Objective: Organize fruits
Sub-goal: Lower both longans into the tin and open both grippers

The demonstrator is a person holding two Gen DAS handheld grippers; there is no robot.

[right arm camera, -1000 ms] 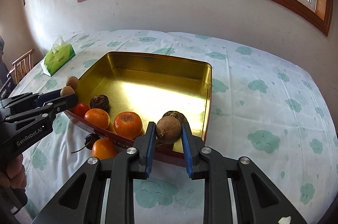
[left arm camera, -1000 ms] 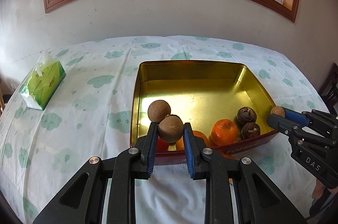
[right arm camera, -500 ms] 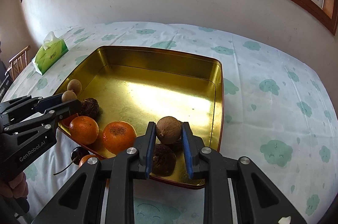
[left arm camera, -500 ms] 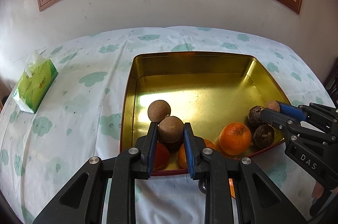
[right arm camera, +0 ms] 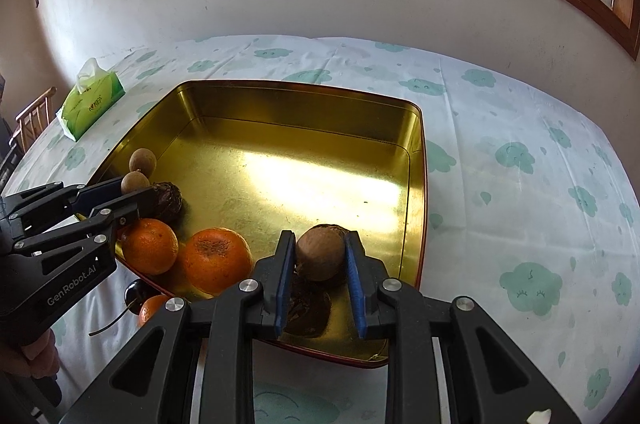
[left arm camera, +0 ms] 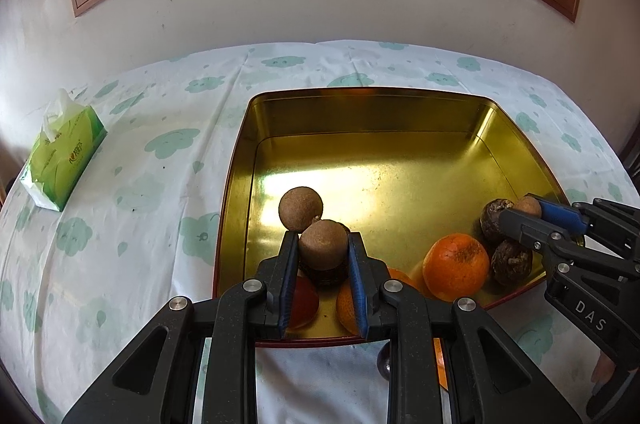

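Observation:
A gold tin tray (left arm camera: 360,93) lies on the cloud-print tablecloth. My left gripper (left arm camera: 323,238) is shut on a round brown longan (left arm camera: 323,252), low over the tray's near left corner. A second longan (left arm camera: 301,208) rests just beyond it. My right gripper (right arm camera: 320,240) is shut on another brown fruit (right arm camera: 320,258), above the tray's (right arm camera: 418,159) near right corner. A dark wrinkled fruit (right arm camera: 308,306) lies under it. Two oranges (right arm camera: 149,246) (right arm camera: 218,260) and more dark wrinkled fruits (left arm camera: 512,262) sit along the near wall. Each gripper appears at the edge of the other's view.
Outside the near rim lie a dark cherry (right arm camera: 134,294) with a stem and a small orange (right arm camera: 154,308). A green tissue pack (left arm camera: 60,155) stands on the table's left side. A wooden chair (right arm camera: 32,119) is past the left edge. A wall with a window is behind.
Both grippers, each still holding its fruit, have moved forward and down from the near rim to over the tray floor. Fruits in the tray have not moved.

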